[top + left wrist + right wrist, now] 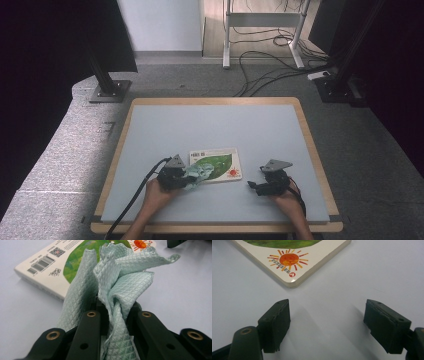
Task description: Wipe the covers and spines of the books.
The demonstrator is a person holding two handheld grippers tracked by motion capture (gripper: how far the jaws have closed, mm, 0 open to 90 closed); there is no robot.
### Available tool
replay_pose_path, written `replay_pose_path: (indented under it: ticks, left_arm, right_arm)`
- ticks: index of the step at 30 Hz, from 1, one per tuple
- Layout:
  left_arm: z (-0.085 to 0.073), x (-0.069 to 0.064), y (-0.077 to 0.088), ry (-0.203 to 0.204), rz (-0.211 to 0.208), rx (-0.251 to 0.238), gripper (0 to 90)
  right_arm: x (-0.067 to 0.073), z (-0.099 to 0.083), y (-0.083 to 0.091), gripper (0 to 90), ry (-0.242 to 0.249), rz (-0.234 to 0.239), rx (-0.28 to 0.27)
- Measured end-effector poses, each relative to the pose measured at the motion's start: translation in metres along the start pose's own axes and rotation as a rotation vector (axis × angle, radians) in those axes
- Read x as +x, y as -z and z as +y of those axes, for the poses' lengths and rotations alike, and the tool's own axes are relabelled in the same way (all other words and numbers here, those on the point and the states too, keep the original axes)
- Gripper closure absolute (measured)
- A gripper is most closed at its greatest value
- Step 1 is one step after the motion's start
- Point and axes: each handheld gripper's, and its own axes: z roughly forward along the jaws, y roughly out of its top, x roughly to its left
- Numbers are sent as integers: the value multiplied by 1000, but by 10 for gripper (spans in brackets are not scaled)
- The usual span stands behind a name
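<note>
Quilted mint cloth (120, 282) bunched in left jaws; right jaws wide apart, empty.

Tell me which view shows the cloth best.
The left gripper view: the cloth is close up, its pale green quilted weave sharp, bunched between the shut left gripper. The high view shows it as a small crumpled patch over the book's left edge.

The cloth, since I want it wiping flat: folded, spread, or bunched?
Bunched: the cloth is crumpled in folds, pinched in the shut left gripper over the book.
</note>
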Motion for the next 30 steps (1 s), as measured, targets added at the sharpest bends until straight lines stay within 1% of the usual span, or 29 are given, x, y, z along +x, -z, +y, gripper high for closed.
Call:
replay_pose_path:
  ticks: [3, 5, 9, 13, 17, 19, 21, 22, 25, 27, 28, 30]
  left_arm:
    - [-4, 2, 4, 15, -2, -7, 797]
    - [-6, 3, 6, 15, 6, 2, 795]
    - [-8, 5, 11, 17, 6, 6, 790]
    - [-9, 7, 17, 20, 25, 2, 793]
    - [-8, 16, 29, 41, 52, -17, 794]
    - [-9, 21, 36, 52, 69, -26, 793]
    - [-9, 26, 42, 63, 95, -30, 792]
    - [-9, 31, 45, 69, 114, -31, 791]
    - [-10, 43, 56, 96, 163, -40, 790]
    - [-11, 48, 61, 109, 182, -46, 790]
    - [-11, 53, 66, 124, 199, -55, 790]
    - [-11, 58, 70, 139, 217, -65, 790]
  right_arm:
    - [0, 0, 0, 207, 0, 0, 0]
    - [0, 0, 0, 208, 0, 0, 0]
    - [0, 0, 0, 208, 0, 0, 0]
    - [0, 0, 0, 207, 0, 0, 0]
    - [0, 0, 0, 207, -1, 0, 0]
    - [0, 0, 0, 207, 0, 0, 0]
    - [0, 0, 0, 207, 0, 0, 0]
    - [0, 0, 0, 208, -1, 0, 0]
    - [0, 0, 0, 207, -1, 0, 0]
    - [0, 0, 0, 207, -1, 0, 0]
    - [0, 0, 0, 207, 0, 0, 0]
    - [0, 0, 0, 207, -1, 0, 0]
